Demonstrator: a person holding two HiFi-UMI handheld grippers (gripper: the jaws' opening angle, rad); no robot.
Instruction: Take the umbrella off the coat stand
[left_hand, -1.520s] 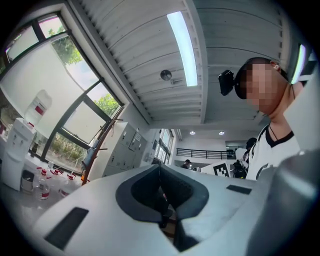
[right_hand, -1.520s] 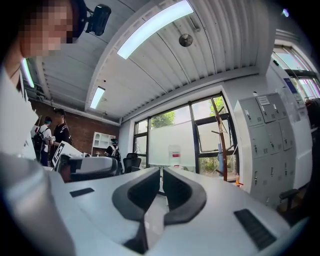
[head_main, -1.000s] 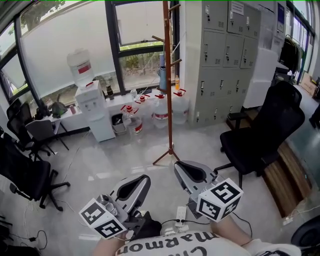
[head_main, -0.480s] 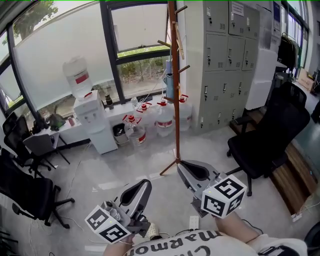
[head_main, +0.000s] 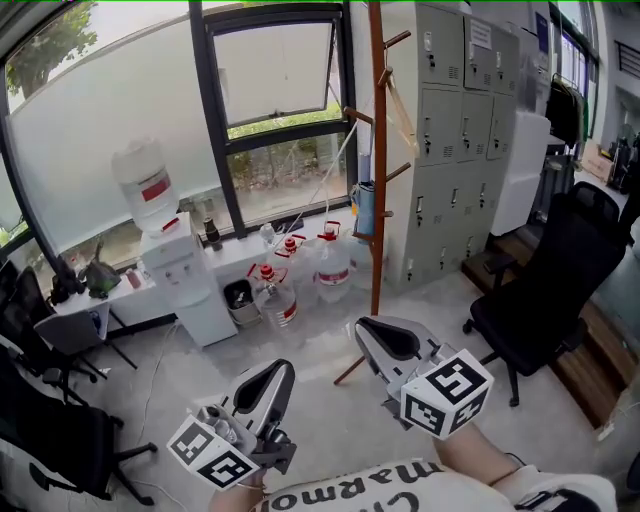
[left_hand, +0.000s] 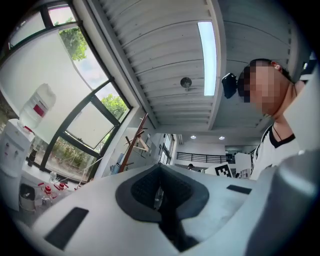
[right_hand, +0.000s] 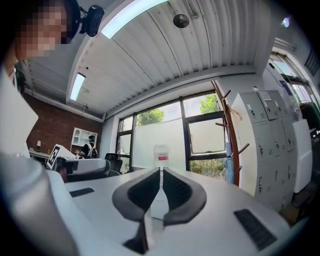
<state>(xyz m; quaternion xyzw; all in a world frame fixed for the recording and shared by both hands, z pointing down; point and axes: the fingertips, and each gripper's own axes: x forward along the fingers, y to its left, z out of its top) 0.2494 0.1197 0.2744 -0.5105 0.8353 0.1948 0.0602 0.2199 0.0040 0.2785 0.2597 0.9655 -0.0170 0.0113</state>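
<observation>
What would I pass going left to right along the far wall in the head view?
White water dispenser with an upturned bottle → clear water jugs with red caps → tall brown wooden coat stand → grey metal lockers → black office chair.

The coat stand (head_main: 377, 150) is smooth reddish-brown wood with a slight sheen. The lockers (head_main: 450, 120) are matt grey painted metal, and the floor (head_main: 330, 420) is pale and glossy. The left gripper (head_main: 272, 372) and right gripper (head_main: 368, 333) have matt grey plastic shells with dark, finely textured pads (right_hand: 137, 192).
</observation>
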